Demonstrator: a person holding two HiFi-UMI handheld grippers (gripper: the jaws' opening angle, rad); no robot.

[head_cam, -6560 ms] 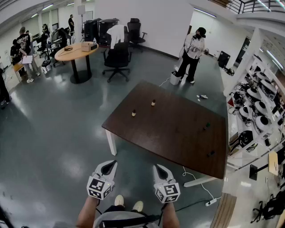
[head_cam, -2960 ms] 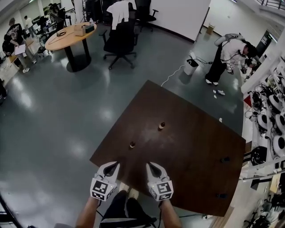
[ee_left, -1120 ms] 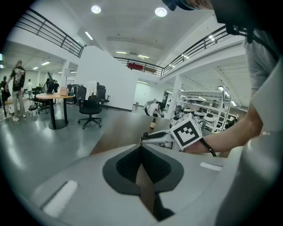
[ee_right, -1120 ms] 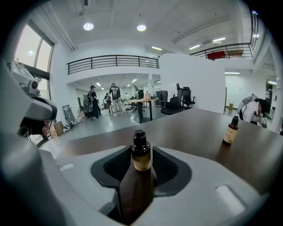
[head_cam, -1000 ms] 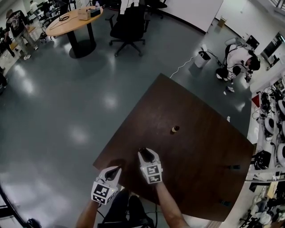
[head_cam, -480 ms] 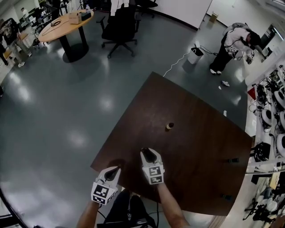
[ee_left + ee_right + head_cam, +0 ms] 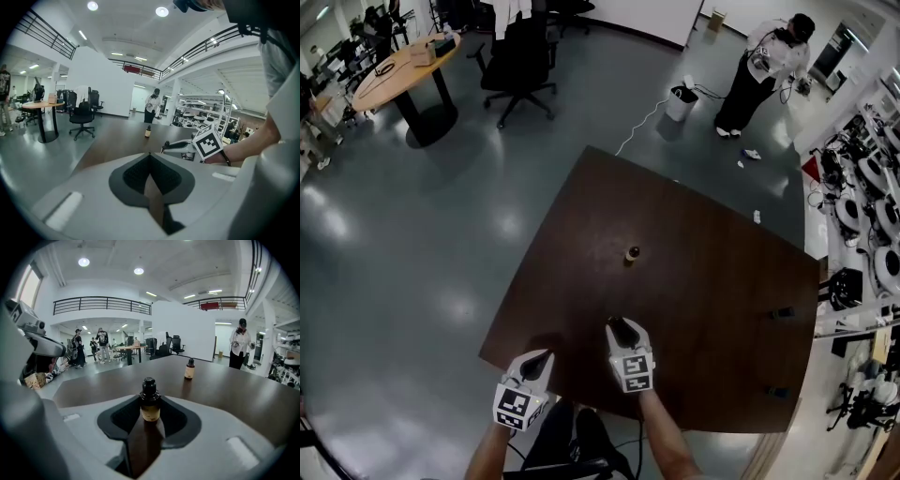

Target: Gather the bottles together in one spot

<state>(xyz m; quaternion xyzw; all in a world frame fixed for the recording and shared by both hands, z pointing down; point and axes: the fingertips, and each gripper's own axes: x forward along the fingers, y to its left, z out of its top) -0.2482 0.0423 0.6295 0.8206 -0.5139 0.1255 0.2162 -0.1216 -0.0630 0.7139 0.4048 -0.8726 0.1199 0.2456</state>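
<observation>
Brown bottle point(image 7: 150, 405) stands upright, clamped in my right gripper point(image 7: 617, 326)
Other bottle point(image 7: 632, 254) waits at twelve o'clock, well apart, nearer this hand

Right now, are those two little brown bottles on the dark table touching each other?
Apart. The right gripper view shows bare table between the near bottle and the far bottle.

You're in a big open-plan office hall that doubles as a lab. Ahead of your right fingers point(image 7: 623, 332) a dark table point(image 7: 703, 272) stands on polished grey floor point(image 7: 394, 262). Far beyond your left fingers point(image 7: 536, 361) is a round wooden table point(image 7: 398, 80) with black swivel chairs point(image 7: 517, 58). Right of your right fingers, racks point(image 7: 874, 217) hold white equipment. A railed mezzanine point(image 7: 101, 304) and ceiling lights point(image 7: 84, 262) run overhead.
</observation>
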